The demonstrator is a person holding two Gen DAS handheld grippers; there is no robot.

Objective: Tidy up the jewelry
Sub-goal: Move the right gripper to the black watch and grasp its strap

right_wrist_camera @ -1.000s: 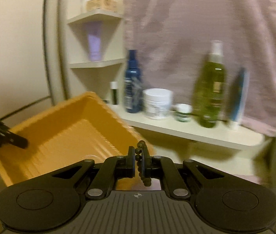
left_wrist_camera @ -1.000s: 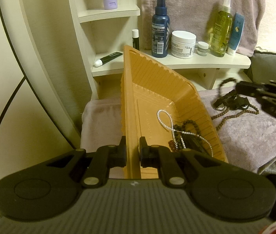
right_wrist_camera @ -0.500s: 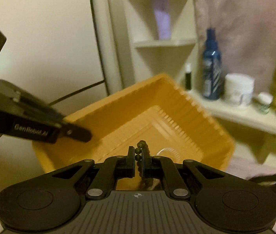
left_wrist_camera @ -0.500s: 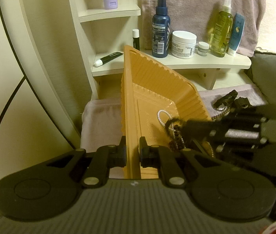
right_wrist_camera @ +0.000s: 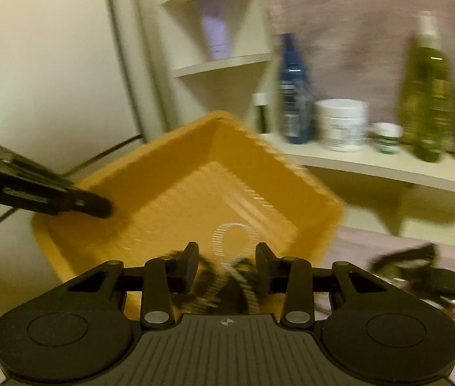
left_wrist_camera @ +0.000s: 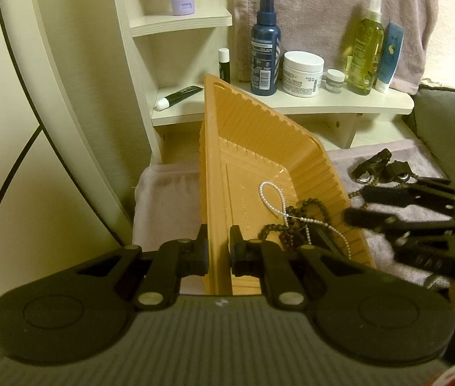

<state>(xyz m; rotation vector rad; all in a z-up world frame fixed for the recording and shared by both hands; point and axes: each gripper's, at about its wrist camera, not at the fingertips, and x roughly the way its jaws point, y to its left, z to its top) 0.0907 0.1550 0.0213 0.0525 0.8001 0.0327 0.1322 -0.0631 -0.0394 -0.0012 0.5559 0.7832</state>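
My left gripper (left_wrist_camera: 218,251) is shut on the near wall of the orange tray (left_wrist_camera: 259,148), which is tilted over a pink towel. In the tray lie a white pearl strand (left_wrist_camera: 271,193) and a dark bead strand (left_wrist_camera: 311,207). My right gripper (left_wrist_camera: 354,206) hovers at the tray's right rim. In the right wrist view the right gripper (right_wrist_camera: 227,257) has its jaws opening over the tray (right_wrist_camera: 179,173). The blurred dark beads (right_wrist_camera: 208,276) and the pearl strand (right_wrist_camera: 230,241) lie below the gap, and the pads press on nothing. The left gripper (right_wrist_camera: 98,206) grips the tray's left edge.
Another bead strand with dark clips (left_wrist_camera: 375,169) lies on the towel (left_wrist_camera: 398,157) right of the tray. A cream shelf (left_wrist_camera: 340,106) behind holds a blue bottle (left_wrist_camera: 264,48), a white jar (left_wrist_camera: 303,74) and a green bottle (left_wrist_camera: 364,48). A grey cushion (left_wrist_camera: 452,122) is far right.
The right gripper carried a dark bead strand over the tray, sank, and opened. The beads now lie in the tray. The left gripper and the tray have not moved.
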